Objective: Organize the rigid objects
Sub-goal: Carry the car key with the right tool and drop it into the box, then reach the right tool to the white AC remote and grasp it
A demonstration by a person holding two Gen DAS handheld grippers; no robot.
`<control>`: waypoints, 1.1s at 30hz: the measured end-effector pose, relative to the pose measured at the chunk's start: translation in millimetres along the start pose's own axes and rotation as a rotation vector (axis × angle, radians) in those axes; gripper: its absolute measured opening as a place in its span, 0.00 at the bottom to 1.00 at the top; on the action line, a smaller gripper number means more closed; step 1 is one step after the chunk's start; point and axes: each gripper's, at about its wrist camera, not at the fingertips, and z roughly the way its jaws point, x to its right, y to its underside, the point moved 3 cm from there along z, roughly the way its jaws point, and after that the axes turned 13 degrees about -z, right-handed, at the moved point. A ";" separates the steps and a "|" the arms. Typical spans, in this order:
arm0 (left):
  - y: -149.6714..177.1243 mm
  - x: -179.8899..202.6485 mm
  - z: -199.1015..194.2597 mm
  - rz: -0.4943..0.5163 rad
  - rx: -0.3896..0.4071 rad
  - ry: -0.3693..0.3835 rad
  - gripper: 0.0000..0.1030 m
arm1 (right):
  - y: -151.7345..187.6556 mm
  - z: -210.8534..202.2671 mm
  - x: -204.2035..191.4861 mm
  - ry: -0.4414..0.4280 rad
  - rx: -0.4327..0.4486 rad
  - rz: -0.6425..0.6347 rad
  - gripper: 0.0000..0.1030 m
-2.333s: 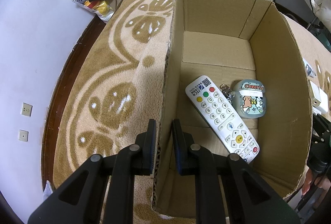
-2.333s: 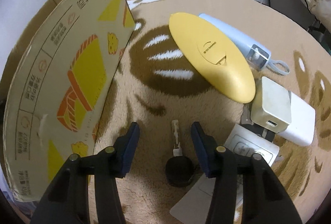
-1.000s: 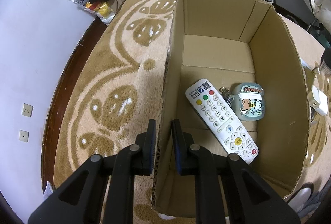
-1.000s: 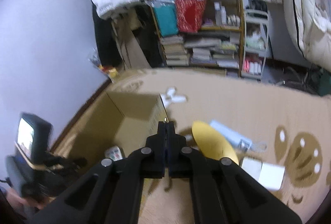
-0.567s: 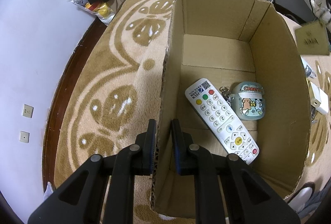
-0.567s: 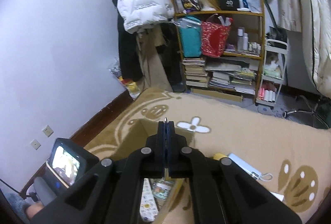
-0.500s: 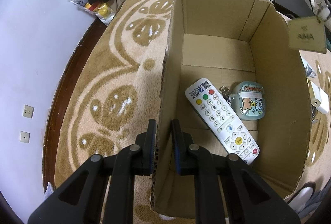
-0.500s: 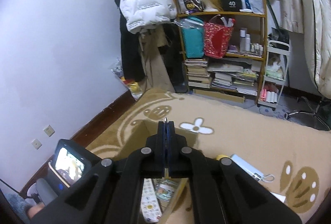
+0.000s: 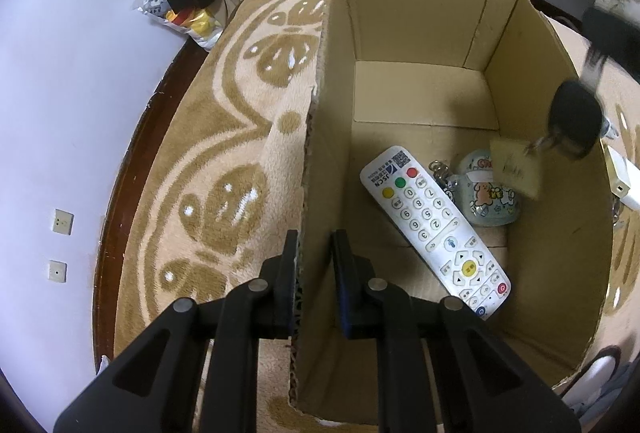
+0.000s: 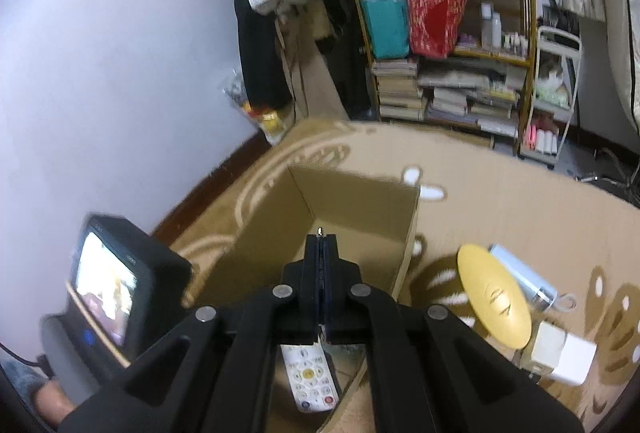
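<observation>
Right tool (image 10: 321,233), pinching a key (image 9: 576,121), hangs above the cardboard box (image 9: 400,13); left tool (image 9: 316,245) clamps its wall.

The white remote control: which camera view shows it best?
The left wrist view shows the remote control best: it lies whole and sharp on the floor of the cardboard box. The right wrist view shows only its lower end, below the right hand-held gripper.

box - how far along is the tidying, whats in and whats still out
Done: the white remote and the cartoon case lie in the cardboard box. In hand: the right gripper holds a key with a tan tag over the box; the left gripper clamps the box wall. Left: the yellow disc, blue bottle and white chargers on the rug.
</observation>
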 end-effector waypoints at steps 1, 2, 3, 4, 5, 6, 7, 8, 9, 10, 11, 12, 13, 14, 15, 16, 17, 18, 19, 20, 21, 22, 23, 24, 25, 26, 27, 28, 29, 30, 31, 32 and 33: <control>-0.1 0.2 -0.1 0.003 0.001 -0.001 0.15 | 2.7 2.9 0.7 0.001 -0.009 0.001 0.03; -0.1 0.2 0.0 0.004 0.001 -0.002 0.15 | 6.4 7.7 0.7 -0.003 -0.021 0.007 0.03; -0.1 0.3 -0.1 0.004 0.001 -0.001 0.15 | 9.9 11.2 0.3 -0.009 -0.031 0.011 0.03; -0.3 0.1 -0.2 0.003 0.000 0.000 0.15 | 12.5 15.4 -0.6 -0.013 -0.045 0.009 0.03; -0.7 0.0 -0.1 0.001 -0.002 0.000 0.15 | 15.2 20.0 -2.6 -0.011 -0.060 -0.001 0.03; -1.0 0.0 -0.3 0.000 -0.003 0.001 0.15 | 17.1 22.3 -4.1 -0.006 -0.068 -0.011 0.03; -1.1 -0.2 -0.2 0.001 -0.003 0.001 0.15 | 18.4 24.3 -5.7 -0.007 -0.073 -0.018 0.03; -1.1 0.1 -0.2 0.003 -0.003 -0.001 0.15 | 19.6 25.3 -7.0 -0.007 -0.077 -0.022 0.03; -1.1 0.0 -0.4 0.003 -0.002 -0.001 0.15 | 20.0 26.2 -7.6 -0.004 -0.080 -0.024 0.03; -1.0 0.0 -0.3 0.004 -0.002 -0.001 0.15 | 20.4 26.9 -7.9 -0.001 -0.085 -0.025 0.03; -1.0 0.1 -0.1 0.006 -0.001 -0.002 0.15 | 20.5 27.3 -7.9 0.006 -0.089 -0.027 0.03; -0.9 0.1 0.2 0.005 -0.001 -0.003 0.15 | 20.6 26.7 -7.2 0.012 -0.089 -0.027 0.03; -1.2 -0.6 0.3 0.000 -0.002 -0.002 0.15 | 20.3 25.1 -6.0 0.021 -0.086 -0.026 0.03; -0.9 -0.3 0.4 -0.004 -0.003 0.001 0.15 | 20.1 22.1 -3.9 0.033 -0.079 -0.019 0.05; -0.6 -0.4 0.6 -0.008 -0.005 0.004 0.15 | 19.3 18.1 -1.4 0.041 -0.068 -0.011 0.08; -0.5 -0.6 0.6 -0.009 -0.006 0.006 0.15 | 17.9 14.7 0.8 0.046 -0.060 -0.005 0.11; -0.3 -0.5 0.8 -0.010 -0.007 0.006 0.15 | 17.1 9.9 4.4 0.056 -0.051 0.004 0.25; -0.4 -0.4 0.8 -0.010 -0.006 0.005 0.15 | 16.7 5.7 7.6 0.065 -0.046 0.013 0.48; -0.2 -0.1 1.1 -0.011 -0.006 0.005 0.15 | 16.1 1.4 11.3 0.076 -0.040 0.023 0.62; -0.5 -1.3 1.2 -0.014 -0.007 0.006 0.15 | 16.3 -4.2 15.9 0.091 -0.026 0.035 0.87; -0.7 -1.9 1.2 -0.016 -0.008 0.008 0.15 | 16.7 -10.3 20.1 0.109 -0.007 0.048 1.00; -1.1 -2.6 1.3 -0.017 -0.009 0.009 0.15 | 17.5 -15.8 24.4 0.128 0.013 0.059 1.00; -1.5 -3.0 1.2 -0.018 -0.008 0.008 0.15 | 19.0 -20.8 29.2 0.145 0.026 0.070 1.00; -1.7 -3.1 1.1 -0.016 -0.008 0.006 0.15 | 20.6 -22.9 33.2 0.154 0.025 0.078 1.00; -1.6 -2.9 1.1 -0.014 -0.006 0.003 0.15 | 22.9 -24.1 37.5 0.159 0.017 0.087 1.00; -1.3 -2.6 1.2 -0.010 -0.003 0.000 0.15 | 26.1 -24.7 43.1 0.170 0.001 0.101 1.00; -0.8 -2.1 1.2 -0.007 -0.002 -0.003 0.15 | 28.7 -24.8 48.5 0.177 -0.011 0.112 1.00; -0.6 -1.9 1.3 -0.006 -0.001 -0.004 0.15 | 33.2 -24.0 54.7 0.184 -0.028 0.127 1.00; -0.5 -1.8 1.4 -0.009 -0.003 -0.001 0.15 | 37.5 -24.5 60.0 0.187 -0.037 0.139 1.00; -0.2 -1.5 1.6 -0.010 -0.004 0.000 0.15 | 41.9 -25.1 64.0 0.188 -0.046 0.150 1.00; -0.1 -1.5 1.7 -0.013 -0.005 0.002 0.15 | 46.5 -25.4 67.7 0.190 -0.053 0.162 1.00; -0.1 -1.4 1.7 -0.014 -0.006 0.004 0.15 | 51.4 -25.3 70.9 0.193 -0.061 0.171 1.00; -0.2 -1.2 1.3 -0.014 -0.006 0.004 0.15 | 56.1 -25.2 74.5 0.197 -0.069 0.176 1.00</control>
